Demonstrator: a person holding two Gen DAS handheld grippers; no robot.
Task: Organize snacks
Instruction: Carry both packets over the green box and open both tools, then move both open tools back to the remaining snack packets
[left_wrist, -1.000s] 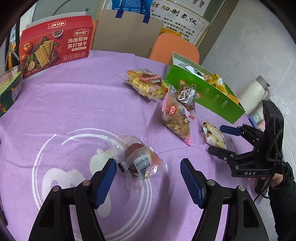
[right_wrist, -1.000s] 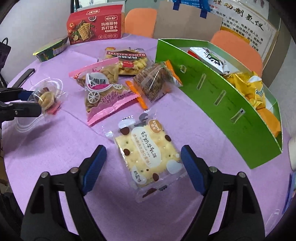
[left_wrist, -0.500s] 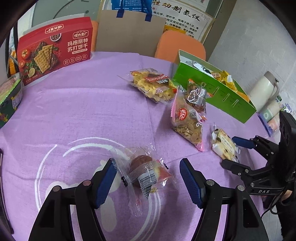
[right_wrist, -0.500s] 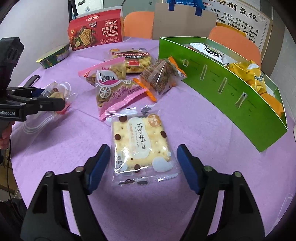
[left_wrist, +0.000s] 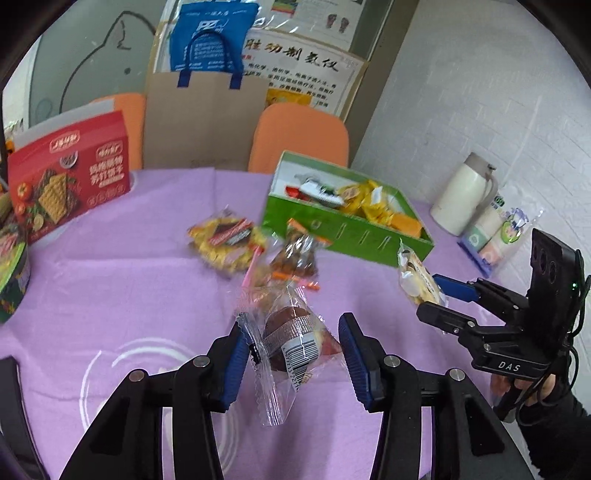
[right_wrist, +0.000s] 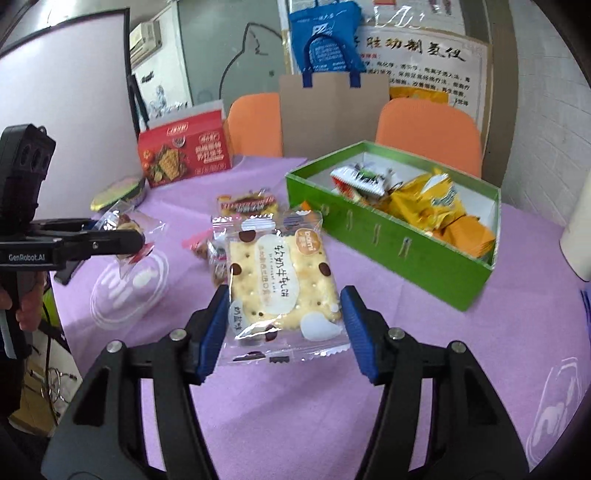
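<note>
Place: a meeting or break room in an office or clinic, not a home
Walls: white painted brick (left_wrist: 461, 110); a laminated notice with large Chinese characters (right_wrist: 417, 70); a whiteboard on a stand (right_wrist: 66, 107)
Seating: two orange upholstered chairs (left_wrist: 301, 134) at the table's far side
Table: round, under a purple cloth (left_wrist: 129, 266); a cream thermos jug (left_wrist: 463, 195) near its edge

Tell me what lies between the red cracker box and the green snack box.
In the right wrist view, only bare purple tablecloth lies between the red cracker box and the open green cardboard snack box; loose packets sit nearer the camera.
</note>
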